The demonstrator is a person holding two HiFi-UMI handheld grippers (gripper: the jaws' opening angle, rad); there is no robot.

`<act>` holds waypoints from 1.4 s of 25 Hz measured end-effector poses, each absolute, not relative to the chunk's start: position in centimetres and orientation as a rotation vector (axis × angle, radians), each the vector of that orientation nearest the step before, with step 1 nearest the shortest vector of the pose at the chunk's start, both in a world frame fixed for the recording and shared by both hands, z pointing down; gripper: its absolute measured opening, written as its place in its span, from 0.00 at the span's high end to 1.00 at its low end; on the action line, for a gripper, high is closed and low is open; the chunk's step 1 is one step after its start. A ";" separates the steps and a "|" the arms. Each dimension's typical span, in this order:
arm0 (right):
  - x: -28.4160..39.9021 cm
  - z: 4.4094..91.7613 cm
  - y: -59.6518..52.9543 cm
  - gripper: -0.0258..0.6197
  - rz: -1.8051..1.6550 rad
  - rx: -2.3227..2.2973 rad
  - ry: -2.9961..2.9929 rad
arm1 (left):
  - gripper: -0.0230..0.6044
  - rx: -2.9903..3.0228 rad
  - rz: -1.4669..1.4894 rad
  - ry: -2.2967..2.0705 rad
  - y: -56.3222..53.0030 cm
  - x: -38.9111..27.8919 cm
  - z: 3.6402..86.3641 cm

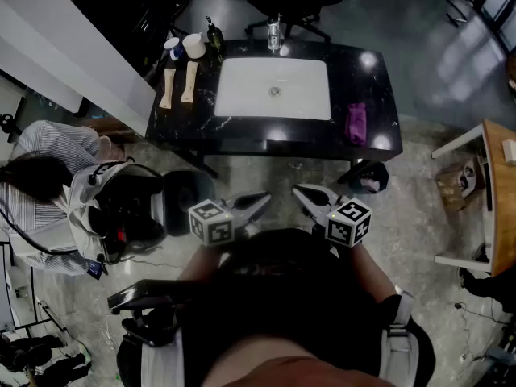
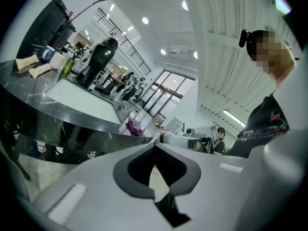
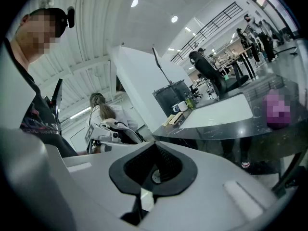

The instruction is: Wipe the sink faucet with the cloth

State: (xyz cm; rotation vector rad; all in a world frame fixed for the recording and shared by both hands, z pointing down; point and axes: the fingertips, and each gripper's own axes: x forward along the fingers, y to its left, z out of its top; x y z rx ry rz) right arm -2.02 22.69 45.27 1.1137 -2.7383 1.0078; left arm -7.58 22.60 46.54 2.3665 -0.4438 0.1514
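Note:
A purple cloth (image 1: 355, 122) lies bunched on the right end of the black marble counter (image 1: 371, 79), beside the white sink (image 1: 273, 89). The small metal faucet (image 1: 274, 32) stands at the sink's far rim. Both grippers hang close to my body, well short of the counter. My left gripper (image 1: 264, 199) is shut with nothing in it, and so is my right gripper (image 1: 298, 190). The left gripper view has its jaws (image 2: 154, 143) closed, with the cloth (image 2: 134, 126) far ahead. In the right gripper view the closed jaws (image 3: 155, 144) point toward the sink (image 3: 221, 112) and the cloth (image 3: 276, 109).
Two white cups (image 1: 184, 47), a dark bottle (image 1: 214, 35) and two tan brush-like items (image 1: 178, 85) sit at the counter's left end. A person (image 1: 40, 184) sits at the left. A black bin (image 1: 187, 200) stands before the counter, a wooden table (image 1: 500, 200) at right.

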 end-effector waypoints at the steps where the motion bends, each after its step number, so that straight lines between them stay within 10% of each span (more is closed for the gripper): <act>1: -1.9 45.2 22.9 0.94 1.006 1.112 -2.740 | 0.96 2.365 0.147 -0.447 22.7 -7.4 46.4; 20: 3.0 45.7 22.2 0.92 1.112 1.181 -2.736 | 0.96 2.335 0.144 -0.456 23.1 -4.1 46.3; 35: 28.4 55.6 8.2 0.70 1.378 1.749 -2.045 | 0.96 2.285 0.206 -0.495 22.7 -2.3 47.3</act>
